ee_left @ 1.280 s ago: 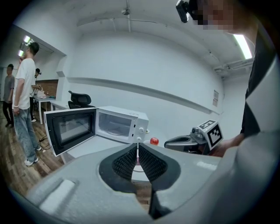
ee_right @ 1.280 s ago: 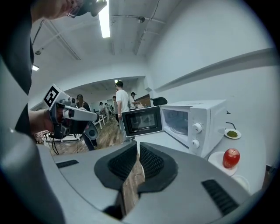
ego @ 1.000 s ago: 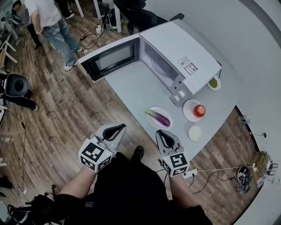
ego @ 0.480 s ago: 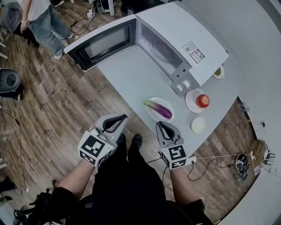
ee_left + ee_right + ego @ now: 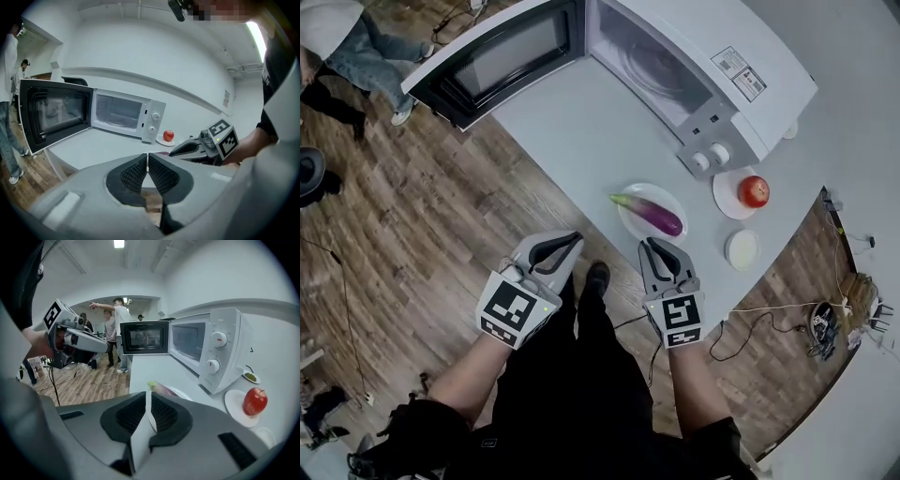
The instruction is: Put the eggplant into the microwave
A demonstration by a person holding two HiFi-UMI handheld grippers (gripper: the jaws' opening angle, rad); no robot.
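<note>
From the head view, the step in hand looks like the reach for the eggplant (image 5: 652, 215). I'd say it goes best if the right gripper (image 5: 652, 247) parts its jaws fully before it gets there. It should come down across the thick purple middle rather than the green stem end and close gently, since the skin looks smooth and the body round enough to roll on its plate (image 5: 664, 195). The eggplant lies on that plate on the table (image 5: 581, 131), out from the microwave (image 5: 712, 66) off its knob corner, lying roughly along the microwave's front. The microwave's door (image 5: 502, 56) stands wide open, so the cavity is ready to receive it. Both grippers hang farther from the microwave than the plate does, off the table's edge. The right one is near the plate but not touching it, and the left gripper (image 5: 567, 244) is well apart from it. In the left gripper view the jaws are pressed together with nothing between them, aimed toward the microwave's front, and the eggplant is all but hidden behind them. In the right gripper view the jaws are opening, showing only a narrow slit with nothing in it. The eggplant sits just beyond the tips, between them and the microwave, with its stem end toward the open door.
</note>
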